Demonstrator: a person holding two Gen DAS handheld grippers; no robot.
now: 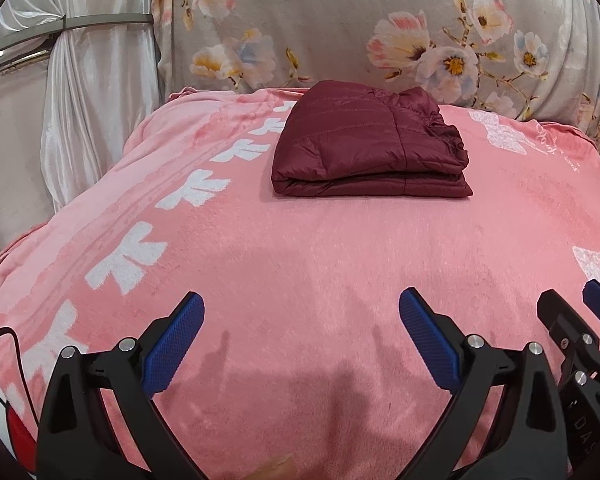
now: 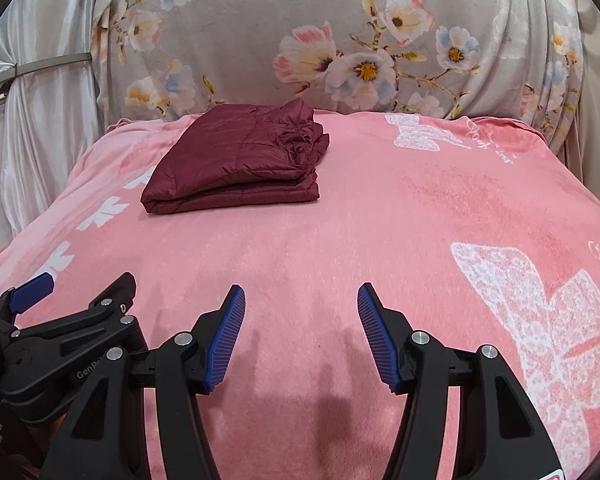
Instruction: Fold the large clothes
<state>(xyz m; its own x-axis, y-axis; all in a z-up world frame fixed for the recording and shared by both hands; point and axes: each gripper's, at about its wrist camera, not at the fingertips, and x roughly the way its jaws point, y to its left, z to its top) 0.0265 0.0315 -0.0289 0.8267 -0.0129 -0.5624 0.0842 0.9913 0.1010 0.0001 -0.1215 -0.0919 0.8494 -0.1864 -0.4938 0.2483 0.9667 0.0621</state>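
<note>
A maroon quilted jacket (image 1: 370,146) lies folded into a compact stack at the far side of the pink blanket (image 1: 300,248); the right wrist view shows the jacket (image 2: 236,160) at the upper left. My left gripper (image 1: 302,308) hovers low over the near part of the blanket, jaws wide apart, nothing between the blue pads. Beside it, my right gripper (image 2: 301,300) is open too, over bare blanket (image 2: 340,220). Both grippers are well short of the jacket. The right gripper (image 1: 572,308) shows at the right edge of the left wrist view, and the left gripper (image 2: 80,284) at the lower left of the right wrist view.
A grey floral cloth (image 1: 340,28) hangs upright behind the blanket. White satin drapery (image 1: 92,100) with a metal rail (image 1: 100,20) stands at the left. The blanket falls away at its left and right edges. White butterfly prints (image 2: 540,320) mark the blanket's right side.
</note>
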